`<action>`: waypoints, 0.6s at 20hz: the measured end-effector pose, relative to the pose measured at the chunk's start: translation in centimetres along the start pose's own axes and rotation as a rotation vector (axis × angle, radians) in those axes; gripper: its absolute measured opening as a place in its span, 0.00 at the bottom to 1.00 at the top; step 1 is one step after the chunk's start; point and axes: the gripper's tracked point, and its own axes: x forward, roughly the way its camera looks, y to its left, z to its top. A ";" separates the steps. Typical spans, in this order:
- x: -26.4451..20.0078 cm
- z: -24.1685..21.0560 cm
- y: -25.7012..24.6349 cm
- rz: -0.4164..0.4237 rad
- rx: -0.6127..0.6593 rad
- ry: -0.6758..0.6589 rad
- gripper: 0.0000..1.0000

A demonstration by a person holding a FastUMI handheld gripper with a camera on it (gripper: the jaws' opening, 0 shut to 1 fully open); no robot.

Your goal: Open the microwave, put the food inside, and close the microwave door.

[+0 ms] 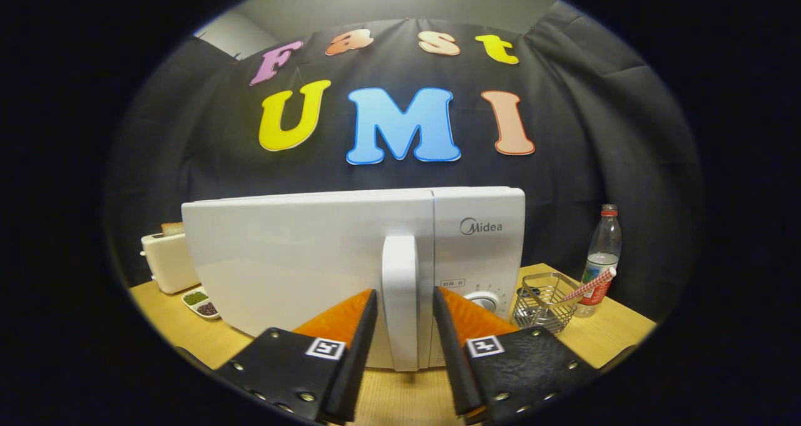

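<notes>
A white microwave (pixel 300 251) stands on the wooden table (pixel 601 338) with its door closed. Its upright white handle (pixel 400 276) runs down the door's right side, next to the control panel with a round knob (pixel 483 299). My gripper (pixel 404 301) is open, with one finger on each side of the handle's lower part. Small gaps show between the fingers and the handle, so neither presses on it. No food is visible between the fingers.
A cream toaster (pixel 168 260) with bread in its slot stands left of the microwave. In front of it is a small dish (pixel 201 303) of green and dark beans. Right of the microwave are a wire basket (pixel 545 301) with a striped straw and a plastic bottle (pixel 602 257).
</notes>
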 end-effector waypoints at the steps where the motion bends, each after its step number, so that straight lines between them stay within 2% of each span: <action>1: -0.8 0.2 0.3 -0.001 0.005 -0.001 0.41; 2: -0.9 0.4 0.8 0.006 0.005 -0.005 0.43; 3: -1.1 0.6 1.0 -0.023 -0.006 0.002 0.35; 5: -1.1 0.3 0.3 -0.018 0.027 0.018 0.21; 7: -1.2 0.3 0.5 -0.018 0.060 0.030 0.21; 8: -1.3 0.3 0.7 -0.025 0.054 0.034 0.14; 11: -3.4 0.3 1.0 -0.037 0.042 0.001 0.14; 12: -4.5 0.1 1.2 -0.040 -0.003 -0.006 0.14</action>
